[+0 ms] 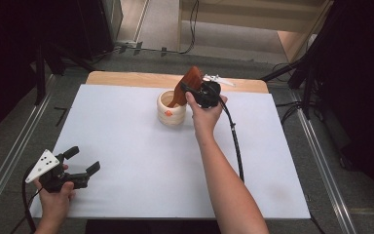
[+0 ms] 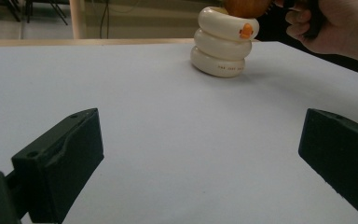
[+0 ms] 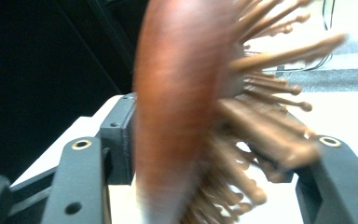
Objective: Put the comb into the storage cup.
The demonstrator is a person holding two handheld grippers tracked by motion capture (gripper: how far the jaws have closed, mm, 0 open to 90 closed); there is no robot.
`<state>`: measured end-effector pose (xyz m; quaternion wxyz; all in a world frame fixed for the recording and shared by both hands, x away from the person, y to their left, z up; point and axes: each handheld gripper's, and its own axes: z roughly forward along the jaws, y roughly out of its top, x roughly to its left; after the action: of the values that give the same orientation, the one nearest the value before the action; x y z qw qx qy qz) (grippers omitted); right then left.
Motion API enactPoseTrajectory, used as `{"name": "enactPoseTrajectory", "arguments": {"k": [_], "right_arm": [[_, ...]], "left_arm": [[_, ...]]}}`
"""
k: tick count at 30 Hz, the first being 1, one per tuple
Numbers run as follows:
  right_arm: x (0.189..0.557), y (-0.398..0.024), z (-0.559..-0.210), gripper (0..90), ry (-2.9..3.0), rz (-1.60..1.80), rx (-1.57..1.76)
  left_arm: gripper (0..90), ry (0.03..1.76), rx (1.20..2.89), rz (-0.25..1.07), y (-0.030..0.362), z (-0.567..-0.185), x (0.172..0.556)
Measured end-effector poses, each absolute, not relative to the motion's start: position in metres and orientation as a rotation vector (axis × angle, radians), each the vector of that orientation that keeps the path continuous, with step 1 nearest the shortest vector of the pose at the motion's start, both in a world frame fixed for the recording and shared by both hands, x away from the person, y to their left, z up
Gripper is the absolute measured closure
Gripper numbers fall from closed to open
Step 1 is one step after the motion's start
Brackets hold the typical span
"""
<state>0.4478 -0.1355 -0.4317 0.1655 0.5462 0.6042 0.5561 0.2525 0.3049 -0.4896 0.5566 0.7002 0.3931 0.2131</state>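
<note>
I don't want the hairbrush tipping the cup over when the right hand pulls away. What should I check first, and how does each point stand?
1. Hairbrush handle inside the cream cup: ok, it stands in the cup, leaning.
2. Right tongs let go of the brush: cannot tell; the jaws sit on either side of the blurred brush head in the right gripper view.
3. Cup upright on the white table sheet: ok.
4. Cup well away from the sheet's edges: ok.
5. Left tongs out of the way: ok, open, holding nothing, at the near left corner.
</note>
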Motion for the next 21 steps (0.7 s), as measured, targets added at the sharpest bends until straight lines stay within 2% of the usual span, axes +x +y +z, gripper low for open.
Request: {"name": "enactPoseTrajectory", "arguments": {"k": [5,11,16,18,21], "right_arm": [[0.444,-0.14,-0.43,32.5,1.737,1.559,1.545],[0.438,-0.142,-0.424,15.7,1.754,1.527,1.513],[0.431,-0.147,-0.421,7.9,1.766,1.52,1.473],[0.428,-0.149,-0.42,1.1,1.769,1.506,1.452],[0.422,-0.153,-0.419,0.0,1.787,1.506,1.414]], "left_arm": [[0.1,0.928,1.653,0.506,0.304,-0.49,0.252],[0.1,0.927,1.654,0.507,0.304,-0.49,0.252],[0.1,0.926,1.654,0.506,0.304,-0.49,0.253],[0.1,0.926,1.654,0.506,0.304,-0.49,0.253],[0.0,0.925,1.653,0.507,0.304,-0.49,0.253]]}}
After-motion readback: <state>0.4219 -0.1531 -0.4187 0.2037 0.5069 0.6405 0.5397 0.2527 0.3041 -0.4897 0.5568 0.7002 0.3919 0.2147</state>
